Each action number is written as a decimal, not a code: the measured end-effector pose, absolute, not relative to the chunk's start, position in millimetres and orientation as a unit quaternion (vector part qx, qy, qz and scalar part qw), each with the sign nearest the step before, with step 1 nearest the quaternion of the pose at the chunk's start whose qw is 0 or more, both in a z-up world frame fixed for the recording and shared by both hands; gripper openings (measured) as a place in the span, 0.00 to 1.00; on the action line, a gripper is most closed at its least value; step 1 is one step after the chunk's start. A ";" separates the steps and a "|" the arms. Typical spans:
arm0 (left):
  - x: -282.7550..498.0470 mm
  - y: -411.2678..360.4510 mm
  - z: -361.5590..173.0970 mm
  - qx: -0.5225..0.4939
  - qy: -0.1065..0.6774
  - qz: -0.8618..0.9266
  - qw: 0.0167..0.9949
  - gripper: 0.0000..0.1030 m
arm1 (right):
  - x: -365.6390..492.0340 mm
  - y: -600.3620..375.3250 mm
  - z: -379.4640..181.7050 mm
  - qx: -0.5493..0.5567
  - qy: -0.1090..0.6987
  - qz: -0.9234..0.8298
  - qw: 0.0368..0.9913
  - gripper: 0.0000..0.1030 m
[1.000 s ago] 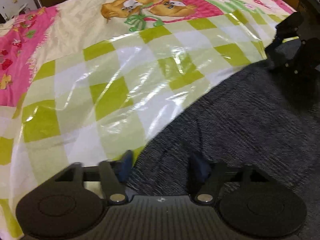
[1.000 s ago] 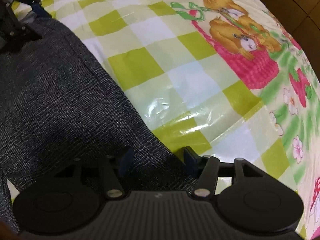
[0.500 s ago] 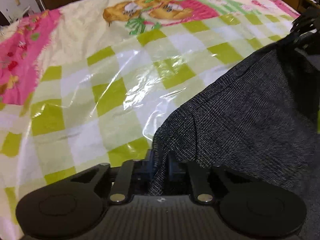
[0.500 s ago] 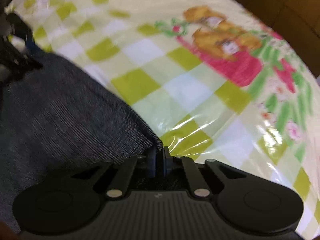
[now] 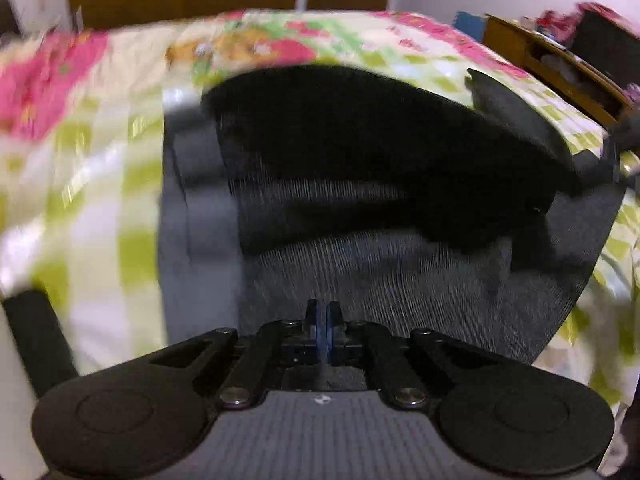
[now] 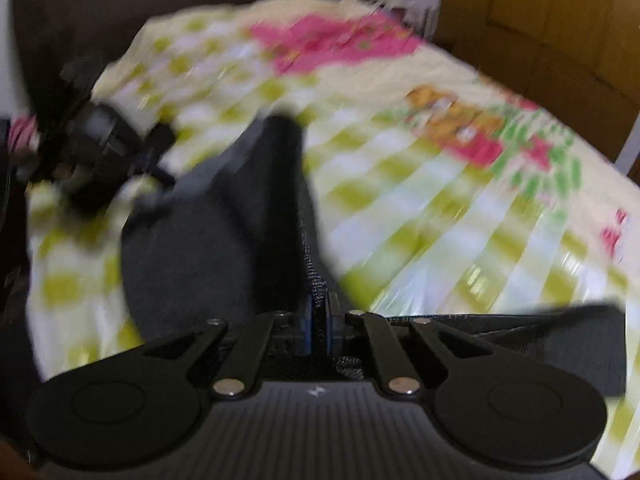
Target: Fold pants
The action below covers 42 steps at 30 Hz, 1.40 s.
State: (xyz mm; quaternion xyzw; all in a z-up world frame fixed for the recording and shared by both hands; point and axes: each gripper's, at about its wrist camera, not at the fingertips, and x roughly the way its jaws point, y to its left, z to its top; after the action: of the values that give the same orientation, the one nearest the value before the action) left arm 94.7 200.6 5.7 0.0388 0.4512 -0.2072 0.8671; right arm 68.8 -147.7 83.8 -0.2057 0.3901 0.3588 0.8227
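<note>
The dark grey pants (image 5: 400, 264) are lifted off the bed and hang between my two grippers. My left gripper (image 5: 322, 316) is shut on one edge of the cloth, which stretches away from it with a dark fold (image 5: 360, 140) beyond. My right gripper (image 6: 319, 312) is shut on another edge of the pants (image 6: 224, 240), whose seam runs up from the pads. The left gripper (image 6: 100, 148) shows blurred at the left of the right wrist view. Both views are motion-blurred.
The bed is covered by a glossy green-and-white checked sheet (image 5: 100, 208) with pink flowers and bears (image 6: 460, 120). Wooden cupboards (image 6: 560, 20) stand behind the bed. A wooden shelf (image 5: 560, 68) stands at the far right.
Both grippers closed on the edge of the pants, then lifted the cloth off the bed. The views have swung upward, and the pants now hang stretched between the grippers.
</note>
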 end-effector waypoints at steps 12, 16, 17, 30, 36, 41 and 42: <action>88.5 218.8 20.2 0.030 0.397 -0.151 0.905 0.25 | 33.8 -111.1 20.5 -0.346 0.394 0.332 0.784 0.09; 98.2 212.5 37.4 0.147 0.337 -0.130 0.921 0.43 | 26.3 -104.4 45.8 -0.343 0.362 0.321 0.805 0.15; 109.3 213.2 39.3 0.150 0.336 -0.136 0.920 0.46 | 31.7 -98.5 54.2 -0.332 0.352 0.323 0.813 0.23; 195.2 226.5 36.2 0.168 0.330 -0.174 0.912 0.60 | 185.6 10.3 37.5 -0.265 0.332 0.363 0.829 0.46; 214.3 217.8 23.6 0.215 0.342 -0.198 0.893 0.66 | 192.7 29.7 32.5 -0.250 0.335 0.373 0.828 0.05; 184.0 223.7 38.6 0.207 0.322 -0.186 0.905 0.30 | 150.6 28.5 49.7 -0.285 0.292 0.396 0.823 0.05; 173.4 230.4 44.9 0.191 0.316 -0.182 0.911 0.30 | 138.9 28.9 53.9 -0.295 0.279 0.401 0.821 0.05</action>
State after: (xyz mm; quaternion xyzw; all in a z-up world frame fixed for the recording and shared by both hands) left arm 173.4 230.4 44.9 0.1909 0.3162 -0.1822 0.9112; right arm 138.9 28.9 53.9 -0.2948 0.2793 0.4005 0.8214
